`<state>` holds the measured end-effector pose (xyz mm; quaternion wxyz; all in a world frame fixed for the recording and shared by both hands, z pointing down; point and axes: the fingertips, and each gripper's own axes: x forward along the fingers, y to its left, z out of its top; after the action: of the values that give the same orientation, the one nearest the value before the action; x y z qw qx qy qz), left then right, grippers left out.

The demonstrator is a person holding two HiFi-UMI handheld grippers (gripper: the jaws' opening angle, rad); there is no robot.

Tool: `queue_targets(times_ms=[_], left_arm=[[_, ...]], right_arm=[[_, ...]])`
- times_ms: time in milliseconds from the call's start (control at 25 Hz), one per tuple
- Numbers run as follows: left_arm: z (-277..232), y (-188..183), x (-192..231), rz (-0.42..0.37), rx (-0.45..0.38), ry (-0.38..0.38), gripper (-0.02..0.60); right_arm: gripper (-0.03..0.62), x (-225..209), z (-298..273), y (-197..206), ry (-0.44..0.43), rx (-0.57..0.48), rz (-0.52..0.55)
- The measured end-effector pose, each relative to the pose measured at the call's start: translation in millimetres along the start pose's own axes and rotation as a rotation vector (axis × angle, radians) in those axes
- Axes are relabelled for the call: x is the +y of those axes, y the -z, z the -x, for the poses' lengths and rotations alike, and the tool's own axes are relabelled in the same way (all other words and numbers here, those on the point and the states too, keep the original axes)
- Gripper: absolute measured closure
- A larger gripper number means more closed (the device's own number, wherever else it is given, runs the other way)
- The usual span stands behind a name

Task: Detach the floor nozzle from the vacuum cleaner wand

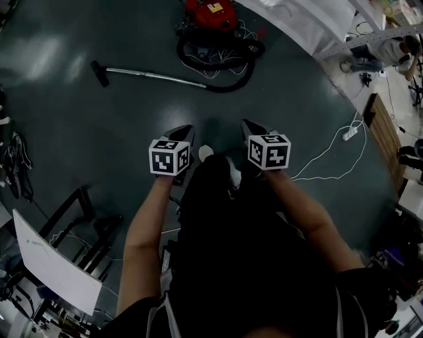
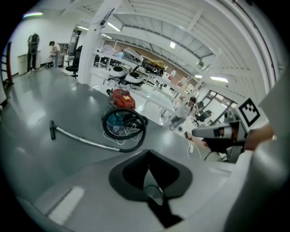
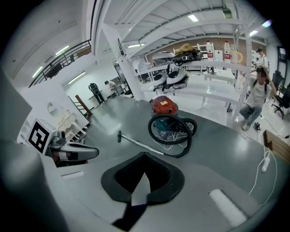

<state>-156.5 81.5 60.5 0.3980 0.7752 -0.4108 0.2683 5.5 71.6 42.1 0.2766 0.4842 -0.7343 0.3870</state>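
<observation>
Left gripper point(image 1: 186, 132) clenched, jaws together, nothing between them. Right gripper point(image 1: 247, 125) likewise clamped shut, empty. Both held low before person, touching nothing, well apart from vacuum. Nozzle point(image 1: 100, 73) lies on dark floor point(image 1: 79, 132) ahead, on wand's left end in head view. Wand point(image 1: 155, 76) flat on floor, long axis left-right: nozzle end left, hose point(image 1: 232, 82) end right. Red canister point(image 1: 210, 12) beyond, hose looped beside it. Yellow label point(image 1: 214, 7) on canister too small to read.
</observation>
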Motion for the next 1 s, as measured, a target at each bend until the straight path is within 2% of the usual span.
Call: queue_targets(times_ms=[120,280,640,800,1000], left_arm=[[-3.1,2.9,12.4,-0.045,0.027,-0.005,0.572],[-13.4,3.9,22.8,-0.042,0.035,-0.033,0.572],[-25.3,-8.4,23.0,-0.064,-0.009,-0.072,0.572],[-34.6,1.8,33.4,-0.074,-0.001,-0.115,0.572],[-74.6,26.1,51.1,-0.056,0.033,-0.158,0.572]], right_arm=[[0.597,3.2,-4.5,10.2,0.01,0.014,-0.029],[0.597,2.2,-9.6,16.5,0.008,0.035,-0.027],[0.597,-0.8,-37.5,5.5,-0.032,0.057,0.036],[0.597,-6.1,-61.7,8.5,-0.051,0.083,0.063],[0.597,-30.8,-101.5,29.1,-0.06,0.136,0.118]])
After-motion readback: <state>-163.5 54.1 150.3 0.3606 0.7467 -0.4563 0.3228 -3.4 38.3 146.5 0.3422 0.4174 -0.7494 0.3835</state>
